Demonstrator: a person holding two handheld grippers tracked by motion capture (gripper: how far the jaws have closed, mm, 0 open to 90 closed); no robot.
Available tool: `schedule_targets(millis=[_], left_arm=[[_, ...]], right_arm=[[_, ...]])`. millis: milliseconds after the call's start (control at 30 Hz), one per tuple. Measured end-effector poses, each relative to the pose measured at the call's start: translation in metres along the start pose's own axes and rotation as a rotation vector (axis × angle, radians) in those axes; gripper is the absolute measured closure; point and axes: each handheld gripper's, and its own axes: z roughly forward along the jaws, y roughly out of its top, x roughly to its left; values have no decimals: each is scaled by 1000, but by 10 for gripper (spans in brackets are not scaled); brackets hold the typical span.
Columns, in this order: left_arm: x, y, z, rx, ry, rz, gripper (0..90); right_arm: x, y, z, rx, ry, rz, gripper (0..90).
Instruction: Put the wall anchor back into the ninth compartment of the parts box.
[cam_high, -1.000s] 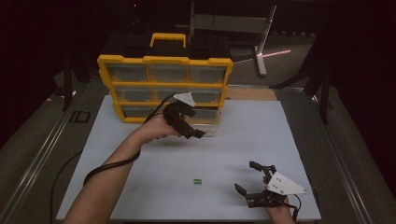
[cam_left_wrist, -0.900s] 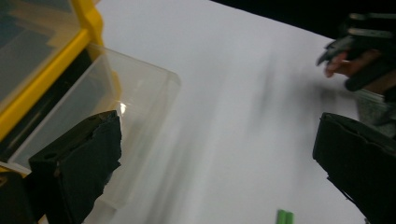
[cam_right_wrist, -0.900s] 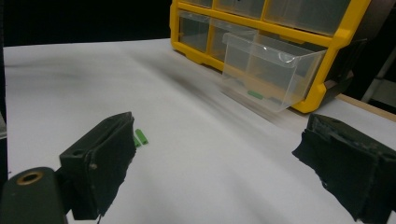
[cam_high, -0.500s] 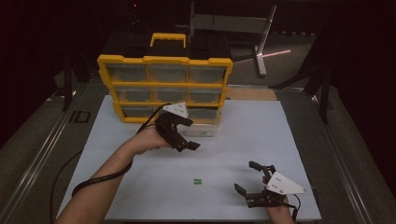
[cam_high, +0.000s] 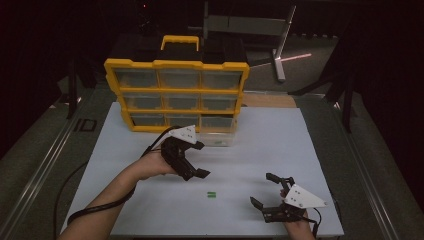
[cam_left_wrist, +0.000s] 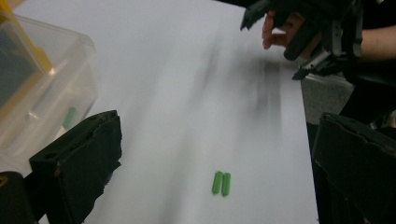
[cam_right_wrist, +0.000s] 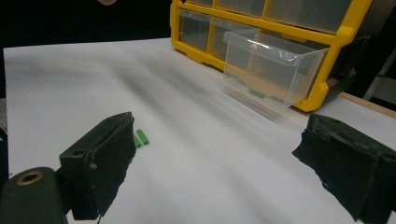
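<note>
Jaws spread wide on the left gripper (cam_high: 194, 161), nothing between them — it hovers over the white mat (cam_high: 300, 135), a little in front of the yellow drawer organizer (cam_high: 176, 95). Just ahead and below it on the mat lie two small green pieces (cam_high: 212, 194), side by side and touching, in open space between both hands. In the left gripper view those green pieces (cam_left_wrist: 221, 183) sit low between the black jaws, on the bare sheet.

Over at the near right edge, the right gripper (cam_high: 272, 195) sits low by the mat, its jaws wide apart too and holding nothing. It points across toward the organizer, and the green pieces (cam_right_wrist: 141, 137) show beside its left jaw in its own view.

One clear drawer (cam_right_wrist: 271, 70) is pulled out of the bottom row at the organizer's right end — a green item lies on its floor. The other drawers are pushed in flush.
</note>
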Motion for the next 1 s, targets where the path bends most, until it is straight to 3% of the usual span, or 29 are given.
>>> schedule_targets(millis=[167, 267, 467, 700, 867, 933, 1000], left_arm=[[-11, -4, 8, -9, -19, 9, 17], [-20, -8, 14, -8, -31, 36, 18], [-26, -21, 24, -33, -39, 35, 22], [-28, -39, 41, -29, -54, 38, 45], [-24, -55, 49, -65, -29, 33, 121], [-24, -58, 53, -32, -7, 56, 147], [-22, -61, 56, -36, -4, 64, 188]], right_arm=[[2, 1, 0, 5, 6, 0, 97], [2, 1, 0, 4, 7, 1, 97], [1, 1, 0, 2, 5, -1, 97], [2, 0, 1, 8, 8, -4, 97], [2, 0, 1, 12, 8, -5, 97], [2, 0, 2, 13, 9, -6, 97], [2, 0, 2, 14, 11, -5, 97]])
